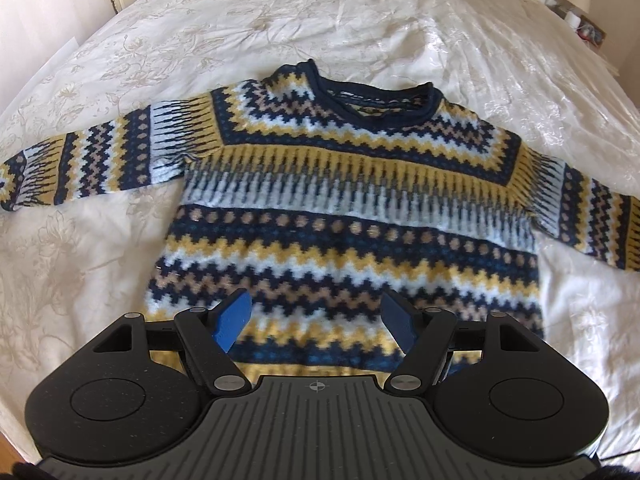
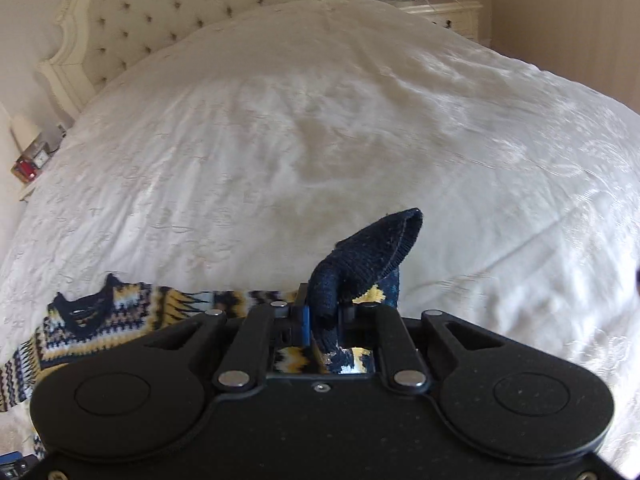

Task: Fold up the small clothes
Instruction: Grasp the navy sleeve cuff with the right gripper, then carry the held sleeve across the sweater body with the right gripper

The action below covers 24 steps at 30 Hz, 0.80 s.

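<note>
your navy, yellow and pale-blue patterned knit sweater (image 1: 340, 208) lies flat, front up, on the cream embroidered bedspread (image 1: 280, 20), collar towards the headboard and hem towards you, both sleeves spread out sideways so its long line runs sleeve to sleeve across the bed. your left gripper (image 1: 316, 322) hangs over the hem near the middle, its blue pads (image 1: 234, 320) standing apart with nothing between them, not touching the knit as far as the view shows. your right gripper (image 2: 320, 320) is pressed together on the navy ribbed cuff (image 2: 368, 260) of the right-hand sleeve, the cuff sticking up past the fingertips and lifted off the bedspread. from that grip the sweater body and collar (image 2: 80, 312) lie to the left, so the coming fold likely means carrying the cuff leftward across the chest. the right hand is the one on the job; the left is nearer the hem and could pin it. no containers show here; the bedside tables hold only small clutter, too far off to identify.
</note>
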Available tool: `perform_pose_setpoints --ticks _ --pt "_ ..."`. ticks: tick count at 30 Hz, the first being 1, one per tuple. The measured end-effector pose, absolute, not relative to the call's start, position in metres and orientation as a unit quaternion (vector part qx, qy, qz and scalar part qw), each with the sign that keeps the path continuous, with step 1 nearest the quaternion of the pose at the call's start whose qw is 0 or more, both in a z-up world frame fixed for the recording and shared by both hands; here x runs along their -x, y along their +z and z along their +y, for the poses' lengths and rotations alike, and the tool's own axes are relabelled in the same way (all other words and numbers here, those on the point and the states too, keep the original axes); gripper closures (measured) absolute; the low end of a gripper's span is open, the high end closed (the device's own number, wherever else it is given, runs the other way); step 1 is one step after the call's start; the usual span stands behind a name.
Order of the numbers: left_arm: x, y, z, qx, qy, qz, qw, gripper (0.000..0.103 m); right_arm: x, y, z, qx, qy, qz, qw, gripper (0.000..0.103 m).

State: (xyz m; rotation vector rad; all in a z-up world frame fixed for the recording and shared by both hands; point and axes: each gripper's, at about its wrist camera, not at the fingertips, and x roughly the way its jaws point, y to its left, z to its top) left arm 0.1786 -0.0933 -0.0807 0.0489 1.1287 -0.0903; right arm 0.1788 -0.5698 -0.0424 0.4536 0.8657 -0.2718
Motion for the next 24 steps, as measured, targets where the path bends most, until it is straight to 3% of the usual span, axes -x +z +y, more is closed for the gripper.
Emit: perform_pose_setpoints --ticks 9,24 --pt "-0.192 -0.089 -0.005 -0.03 -0.032 0.539 0.841 0.033 -0.26 -0.001 -0.399 -0.216 0.004 0.393 0.894 0.084" --pt "-0.214 -0.112 0.111 -0.01 0.004 0.558 0.83 0.033 -0.352 -0.082 -0.159 -0.14 0.126 0.477 0.858 0.083"
